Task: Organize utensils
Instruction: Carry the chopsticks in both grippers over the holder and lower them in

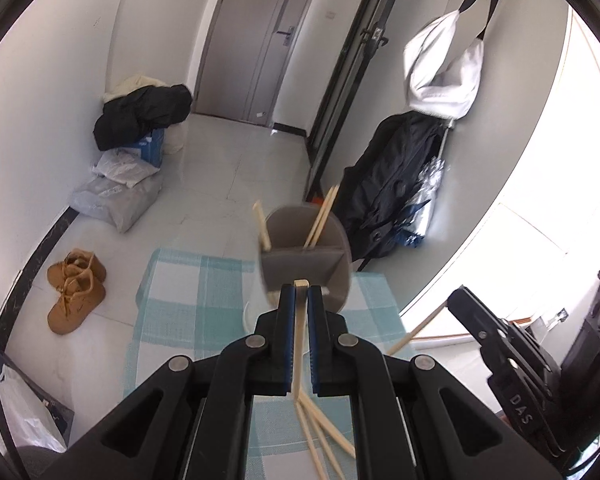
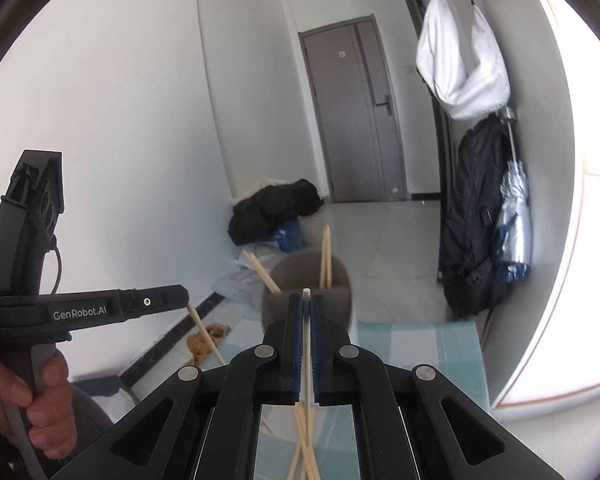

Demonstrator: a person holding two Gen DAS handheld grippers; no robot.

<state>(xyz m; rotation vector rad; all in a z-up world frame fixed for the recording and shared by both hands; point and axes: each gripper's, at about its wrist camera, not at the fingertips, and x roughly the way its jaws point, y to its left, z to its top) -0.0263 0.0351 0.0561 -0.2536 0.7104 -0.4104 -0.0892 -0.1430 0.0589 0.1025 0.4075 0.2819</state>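
Chopsticks are the business here: each of the two black tongs is clamped tight on a single pale wooden chopstick. The left tongs [image 1: 299,292] pinch theirs [image 1: 299,340] between blue-lined pads, its square tip poking out just in front of the grey round plastic utensil holder [image 1: 306,266]. The right tongs [image 2: 307,304] grip another pale wooden chopstick [image 2: 307,344] the same way, its tip also close before the holder's rim. The holder stands at the far edge of a tabletop covered with a teal-and-white checked cloth [image 1: 188,300]. A partition divides it, and a few chopsticks already lean in the back section. More loose chopsticks [image 1: 320,436] lie fanned on the cloth beneath the left tongs. A person's hand [image 2: 32,404] wraps the handle of the left tool. Tan lace-up boots [image 1: 76,292] sit on the pale tiled floor by the wall.
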